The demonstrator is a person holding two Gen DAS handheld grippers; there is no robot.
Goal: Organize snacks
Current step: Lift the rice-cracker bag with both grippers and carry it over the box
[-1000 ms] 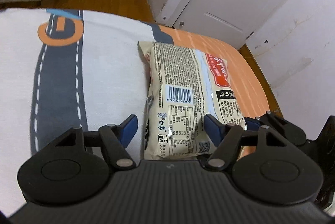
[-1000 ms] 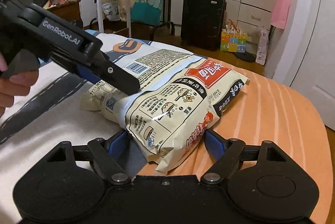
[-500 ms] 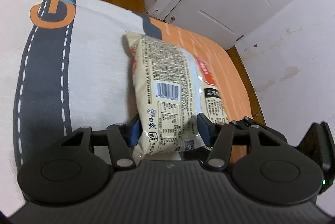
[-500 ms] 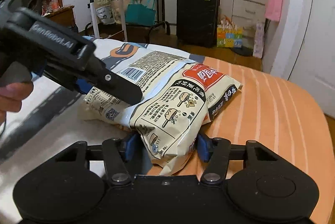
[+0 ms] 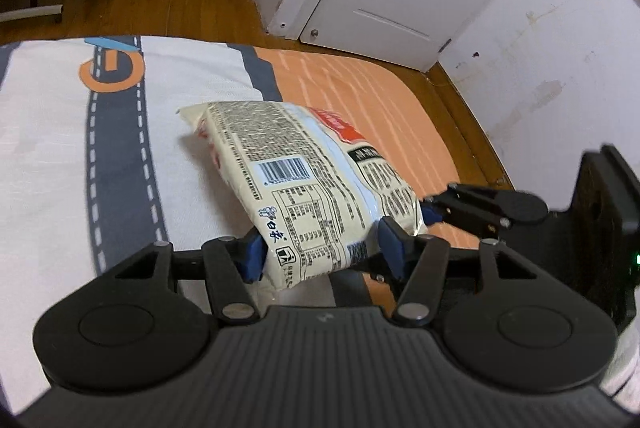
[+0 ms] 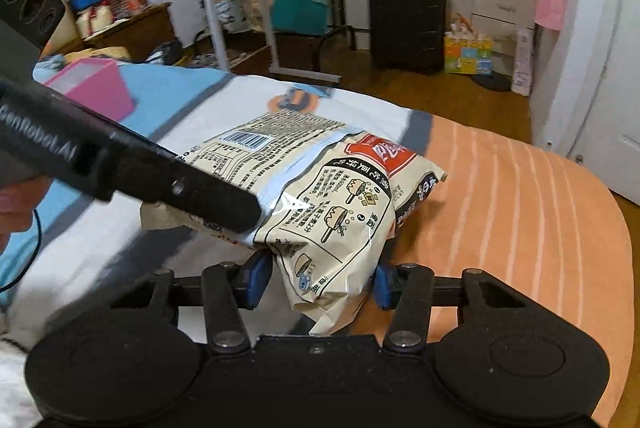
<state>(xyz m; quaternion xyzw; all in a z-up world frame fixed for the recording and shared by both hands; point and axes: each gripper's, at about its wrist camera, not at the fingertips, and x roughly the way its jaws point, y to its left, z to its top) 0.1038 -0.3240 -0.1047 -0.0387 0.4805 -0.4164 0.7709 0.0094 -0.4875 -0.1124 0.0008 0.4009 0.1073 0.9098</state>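
Item: one cream snack packet (image 5: pixel 316 188), printed back panel and barcode up, pinched at two neighbouring spots on its near end. My left tongs (image 5: pixel 320 252) press blue pads (image 5: pixel 252 256) into both flanks of the corner closest to me; my right tongs (image 6: pixel 316 280) squeeze the crimped end seam between their pads (image 6: pixel 256 278). Position: the packet runs forward and away from both tongs, its far end low over the bedspread (image 5: pixel 60 148), whether touching or just clear I cannot tell. Off to the left of my right tongs, further along the bed, a pink box (image 6: pixel 96 94), possibly the destination. Risks, as I judge them: slick film sliding out of the pads, since each grip takes only an edge; the two tongs drifting apart and tearing or splitting the seam; squeezing harder and crushing brittle contents; the unsupported far end sagging and dragging on the cloth, twisting the packet loose.
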